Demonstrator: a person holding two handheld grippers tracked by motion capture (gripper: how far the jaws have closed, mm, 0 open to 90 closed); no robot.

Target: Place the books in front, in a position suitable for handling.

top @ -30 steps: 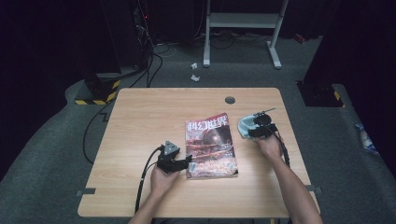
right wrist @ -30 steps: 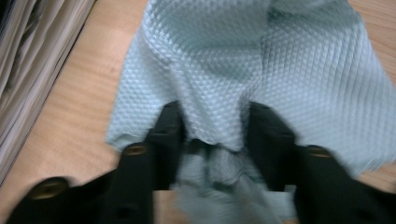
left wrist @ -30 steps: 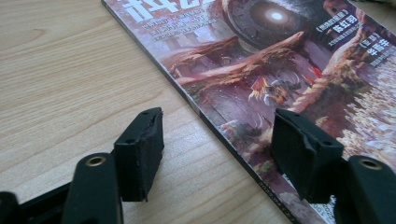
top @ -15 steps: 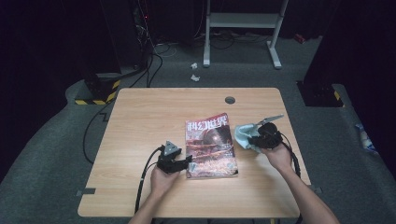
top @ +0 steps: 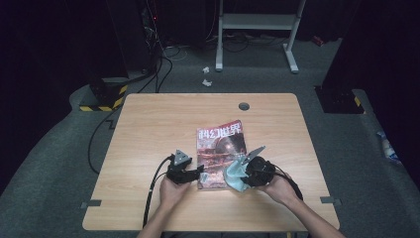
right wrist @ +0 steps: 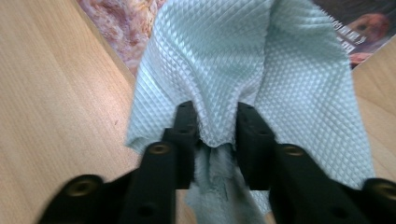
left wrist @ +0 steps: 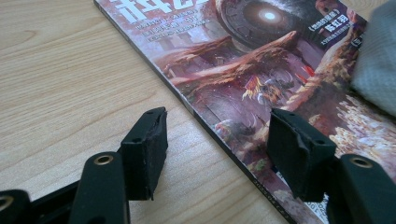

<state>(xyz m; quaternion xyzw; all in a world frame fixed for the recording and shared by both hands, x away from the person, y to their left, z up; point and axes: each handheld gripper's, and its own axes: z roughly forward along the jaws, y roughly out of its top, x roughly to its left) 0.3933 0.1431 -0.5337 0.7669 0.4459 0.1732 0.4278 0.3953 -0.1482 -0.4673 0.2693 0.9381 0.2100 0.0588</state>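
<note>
A magazine (top: 221, 153) with a reddish illustrated cover lies flat on the wooden table (top: 163, 119), slightly right of the table's middle and toward its near edge, its title end pointing to the far edge.

Left gripper (top: 199, 172): held at the magazine's near left corner. In the left gripper view its jaws stand apart, astride the magazine's (left wrist: 261, 74) left edge: one black pad rests over bare table (left wrist: 60, 79), the other over the cover. Nothing is clamped between them. Whether the pads touch the surface cannot be told.

Right gripper (top: 241, 171): held at the magazine's near right corner. Its jaws are closed on a pale blue-green cloth (top: 236, 174) with a diamond-textured weave. In the right gripper view the cloth (right wrist: 247, 70) is bunched between the two pads and spreads forward of them, draping over the cover's corner and onto the table (right wrist: 51, 93) at both sides.

In the high view the cloth sits on the magazine's near right corner, partly overhanging onto the wood. In the left gripper view a grey-blue fold of it (left wrist: 378, 65) appears at the right, resting on the cover.

A round grommet hole (top: 243, 106) is set near the table's far edge, well apart from the magazine.
</note>
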